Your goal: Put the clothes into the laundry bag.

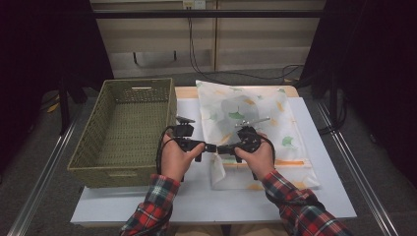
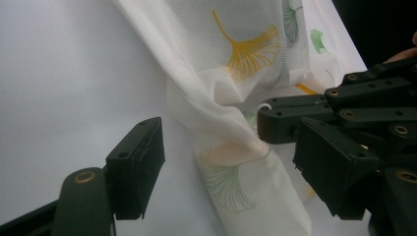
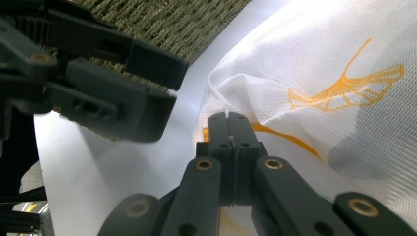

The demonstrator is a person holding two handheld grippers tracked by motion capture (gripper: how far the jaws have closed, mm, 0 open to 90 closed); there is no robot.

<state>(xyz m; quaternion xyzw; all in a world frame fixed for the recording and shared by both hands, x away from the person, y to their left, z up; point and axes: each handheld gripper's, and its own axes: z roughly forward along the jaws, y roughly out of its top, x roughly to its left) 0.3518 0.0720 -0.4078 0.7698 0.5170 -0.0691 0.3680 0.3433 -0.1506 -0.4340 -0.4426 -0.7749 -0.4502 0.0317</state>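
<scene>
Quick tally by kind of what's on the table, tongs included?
Wicker basket: 1
Leaf-print fabric bag: 1
Tongs: 2, left tongs and right tongs
Total: 4

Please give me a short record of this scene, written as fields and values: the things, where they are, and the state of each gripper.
Surface: white table top
Main thing: white mesh bag printed with leaves, lying flat right of centre
Other thing: green woven basket, at the left, nothing seen inside
Left gripper: jaws open, a raised fold of the bag between them, pads not pressing
Right gripper: jaws shut on the bag's edge
Hands: both near the bag's near left corner, grippers facing each other
</scene>
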